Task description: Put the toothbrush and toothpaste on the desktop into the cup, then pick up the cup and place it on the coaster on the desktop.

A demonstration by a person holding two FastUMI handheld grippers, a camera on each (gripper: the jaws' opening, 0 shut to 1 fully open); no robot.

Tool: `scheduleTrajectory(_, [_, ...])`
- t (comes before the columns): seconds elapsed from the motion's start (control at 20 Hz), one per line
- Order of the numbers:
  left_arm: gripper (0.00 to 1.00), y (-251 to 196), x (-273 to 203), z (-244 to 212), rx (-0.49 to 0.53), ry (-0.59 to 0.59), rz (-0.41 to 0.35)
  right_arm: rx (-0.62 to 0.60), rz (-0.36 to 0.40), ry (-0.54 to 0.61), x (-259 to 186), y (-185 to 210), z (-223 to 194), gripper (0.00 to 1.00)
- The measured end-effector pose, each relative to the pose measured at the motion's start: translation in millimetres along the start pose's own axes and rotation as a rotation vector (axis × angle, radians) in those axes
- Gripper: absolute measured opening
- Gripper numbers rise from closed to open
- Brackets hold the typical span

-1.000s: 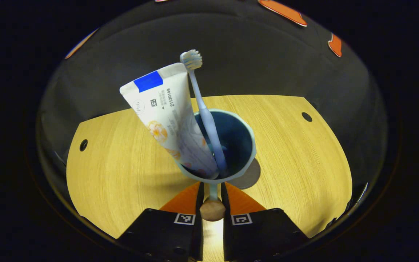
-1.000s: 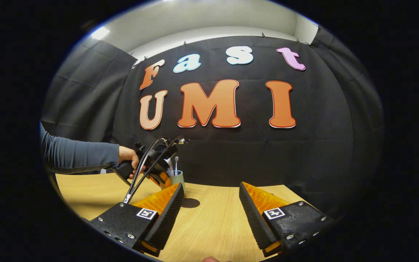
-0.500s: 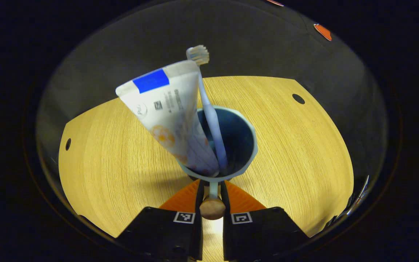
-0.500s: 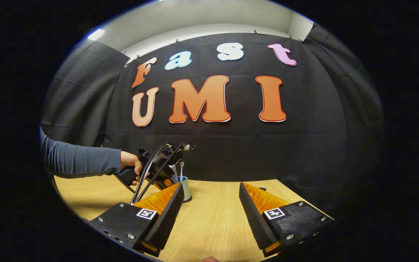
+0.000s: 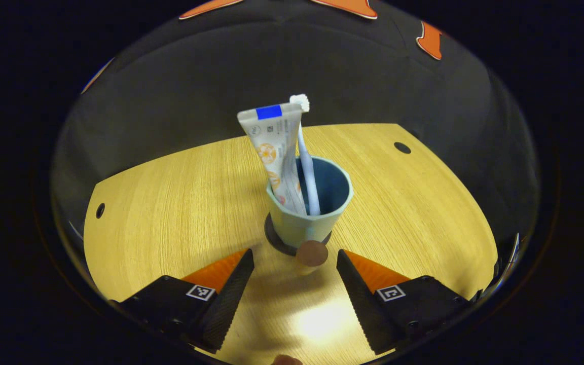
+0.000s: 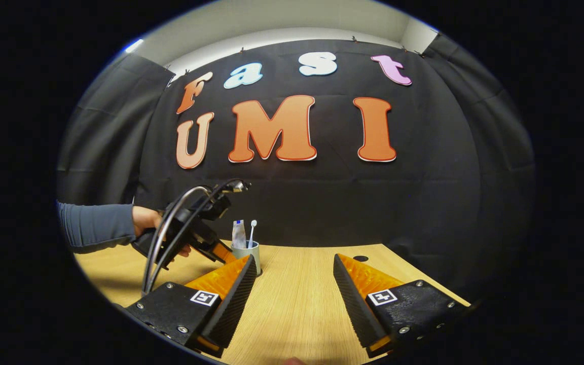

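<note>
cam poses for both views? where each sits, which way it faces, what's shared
Left gripper view: rides the left gripper, tilted down at the desktop; own fingers spread, cup on the coaster just ahead.
Right gripper view: rides the right gripper, facing level across the desktop toward the booth wall; own fingers spread; a hand and sleeve at left.
Shared: the cup with toothpaste and toothbrush; the right gripper view also catches the left gripper beside it.

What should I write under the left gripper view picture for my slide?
The open left gripper faces a cup holding toothpaste and a toothbrush, standing on a dark coaster.
</note>
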State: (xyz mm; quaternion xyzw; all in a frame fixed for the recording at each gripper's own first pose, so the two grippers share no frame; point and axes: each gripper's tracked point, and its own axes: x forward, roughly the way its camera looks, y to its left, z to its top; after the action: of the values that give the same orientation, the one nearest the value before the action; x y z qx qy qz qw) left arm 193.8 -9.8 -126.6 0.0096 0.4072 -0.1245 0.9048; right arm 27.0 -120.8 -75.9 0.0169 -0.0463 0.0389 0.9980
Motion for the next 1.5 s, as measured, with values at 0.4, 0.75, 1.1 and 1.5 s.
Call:
scheduleTrajectory(0.4, [0.94, 38, -72, -3, 0.053, -0.385, 0.137, -0.044, 0.010, -0.055, 18, 49, 17, 0.92])
scheduleTrajectory(0.75, [0.97, 72, -167, -5, 0.032, -0.671, 0.256, -0.090, 0.070, -0.079, 34, 101, 19, 0.92])
scheduleTrajectory(1.1, [0.96, 94, -224, -16, 0.000, -0.875, 0.316, -0.102, 0.108, -0.119, 39, 127, 30, 0.92])
scheduleTrajectory(1.5, [0.97, 105, -210, -32, -0.059, -0.925, 0.342, -0.097, 0.116, -0.101, 50, 133, 19, 0.92])
